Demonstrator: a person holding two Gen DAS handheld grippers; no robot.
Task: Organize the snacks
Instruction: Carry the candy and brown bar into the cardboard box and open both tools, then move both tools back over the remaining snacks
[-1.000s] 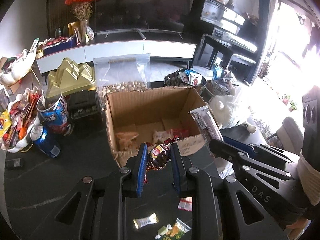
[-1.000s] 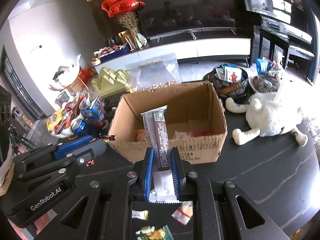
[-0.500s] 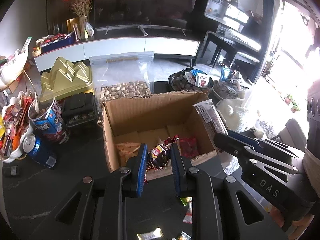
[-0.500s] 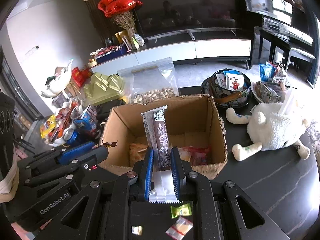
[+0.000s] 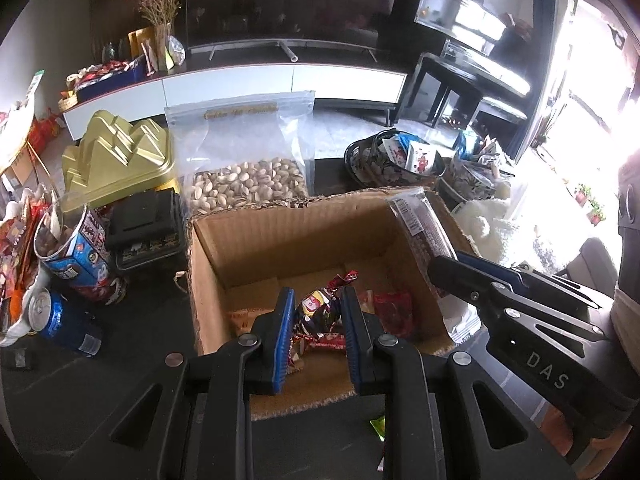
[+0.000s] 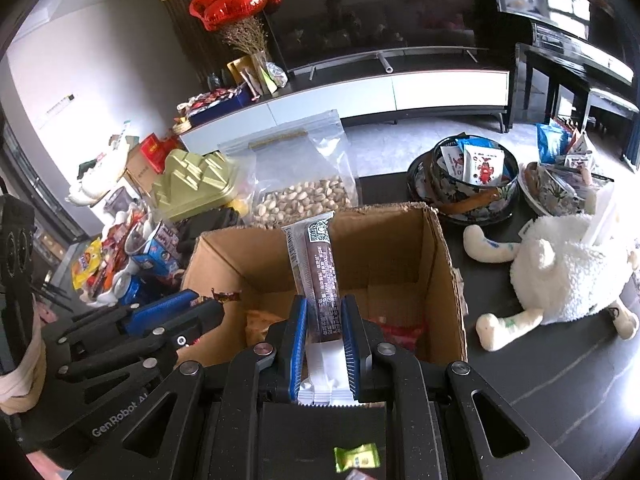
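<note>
Though crinkly, foil candy (image 5: 319,313), corrugated box (image 5: 280,236)

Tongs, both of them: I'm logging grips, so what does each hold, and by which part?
Left tongs pinch a dark foil candy across its middle. Right tongs clamp a long brown snack bar near its lower, white-wrapped end.

The left tongs (image 5: 314,312) clamp a wrapped candy (image 5: 319,312), seemingly above the cardboard box (image 5: 280,236).

Left claw (image 5: 314,316) clamped, tilted downward; right claw (image 6: 323,320) clamped alongside, same tilt.
</note>
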